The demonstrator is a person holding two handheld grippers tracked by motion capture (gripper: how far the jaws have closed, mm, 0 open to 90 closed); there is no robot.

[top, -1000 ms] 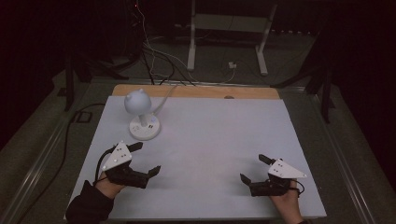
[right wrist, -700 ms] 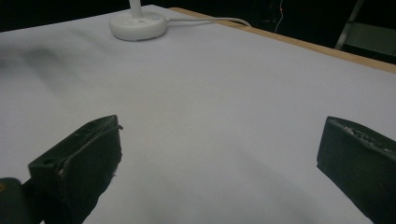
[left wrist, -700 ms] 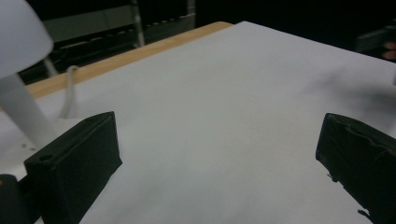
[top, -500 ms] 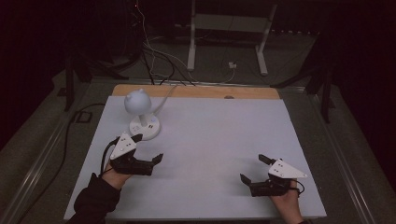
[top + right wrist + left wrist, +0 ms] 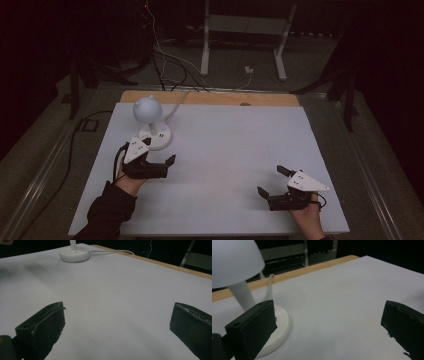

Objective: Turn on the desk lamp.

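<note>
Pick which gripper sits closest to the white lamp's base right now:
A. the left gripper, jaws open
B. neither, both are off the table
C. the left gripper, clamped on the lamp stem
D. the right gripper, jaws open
A: the left gripper is beside the lamp base, jaws apart and holding nothing, while the right gripper is across the table.

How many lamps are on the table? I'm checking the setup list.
1. The lamp stands at the table's far left, its cord running off the back edge. The left tool, open, is right beside its base; the right tool is near the front right.
</note>
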